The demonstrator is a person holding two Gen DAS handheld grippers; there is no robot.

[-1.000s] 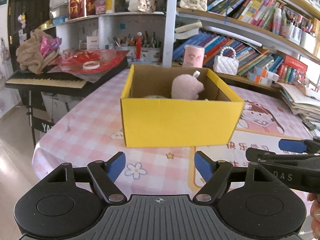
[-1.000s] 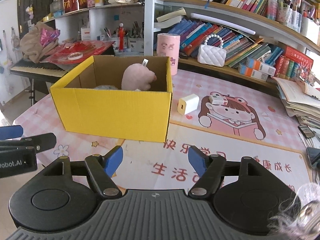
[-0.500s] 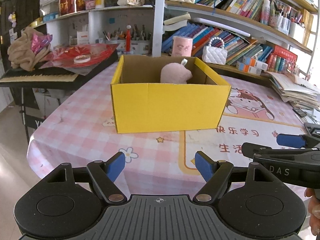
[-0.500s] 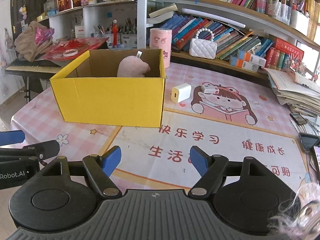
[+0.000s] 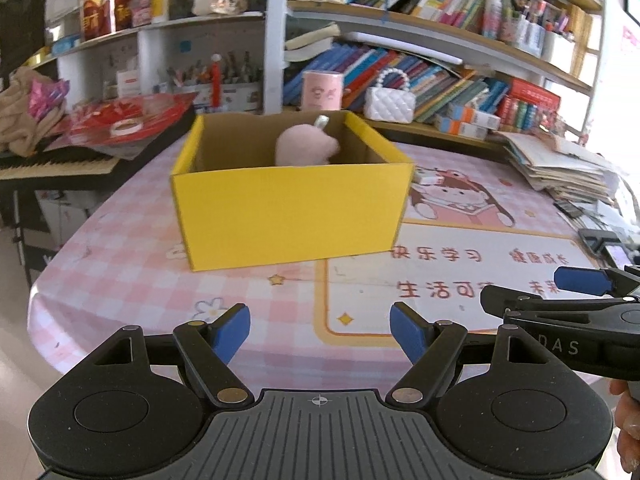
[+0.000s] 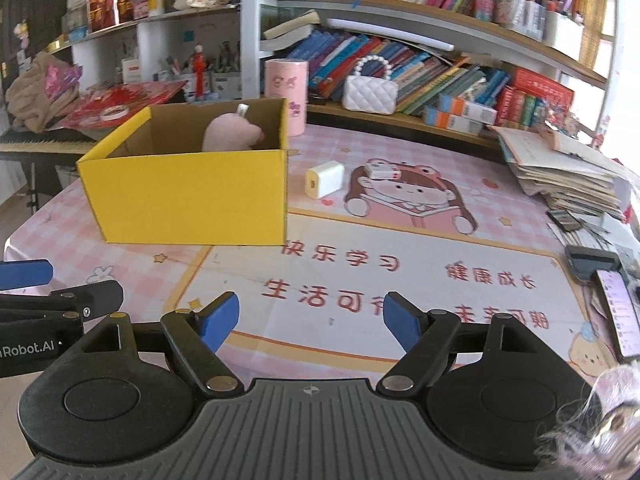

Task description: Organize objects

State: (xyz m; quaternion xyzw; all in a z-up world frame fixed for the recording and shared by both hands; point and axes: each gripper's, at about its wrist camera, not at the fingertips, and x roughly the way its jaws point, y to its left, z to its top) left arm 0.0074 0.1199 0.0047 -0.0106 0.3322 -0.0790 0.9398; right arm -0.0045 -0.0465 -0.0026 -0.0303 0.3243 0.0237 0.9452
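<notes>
A yellow cardboard box (image 5: 288,216) (image 6: 192,196) stands on the pink checked tablecloth, with a pink plush toy (image 5: 306,146) (image 6: 232,134) inside at its far side. To the right of the box lie a white charger block (image 6: 325,179) and a small white object (image 6: 382,171) on the cartoon print. My left gripper (image 5: 320,332) hangs open and empty over the table's near edge, well short of the box. My right gripper (image 6: 310,318) is also empty, its jaws opening, above the printed mat. Each gripper shows at the side of the other's view.
Bookshelves (image 6: 440,64) line the back wall, with a pink cylinder (image 6: 286,96) and a white quilted handbag (image 6: 370,90) by them. A stack of papers (image 6: 568,172) and phones (image 6: 616,312) lie at the right. A keyboard (image 5: 52,166) with clutter stands at the left.
Both grippers have drawn back from the box, which now looks smaller and farther away. The right gripper's jaws have spread wider.
</notes>
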